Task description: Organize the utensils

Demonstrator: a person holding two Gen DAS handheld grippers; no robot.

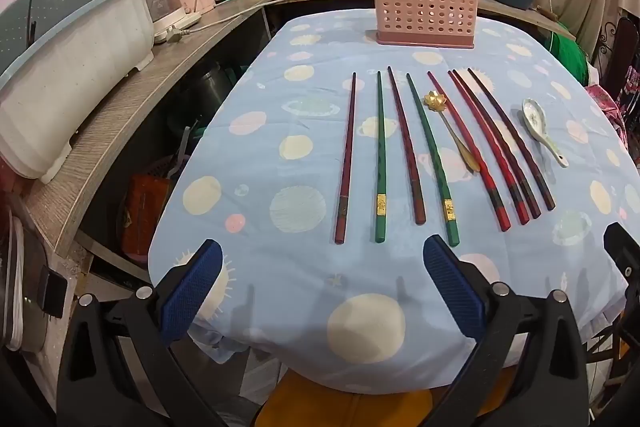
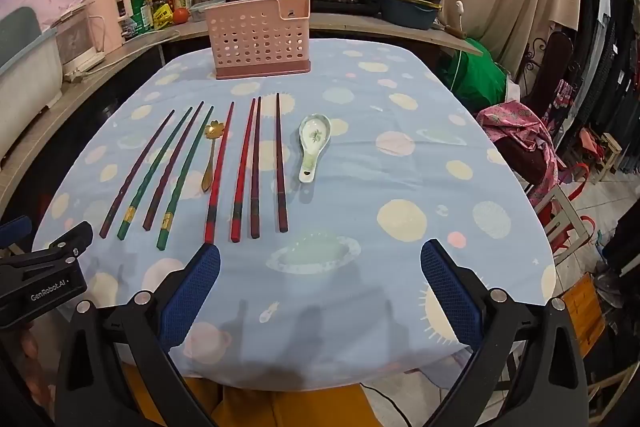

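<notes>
A: Where are the chopsticks (image 1: 416, 151)?
B: On the bench (image 1: 280, 267), just ahead of the left hand-held gripper (image 1: 322, 291); right hand-held gripper (image 2: 320, 291) beside; both gaping, empty; basket (image 1: 424, 7) beyond.

chopsticks (image 2: 256, 167), ceramic spoon (image 2: 313, 145), pink holder (image 2: 260, 39)
</notes>
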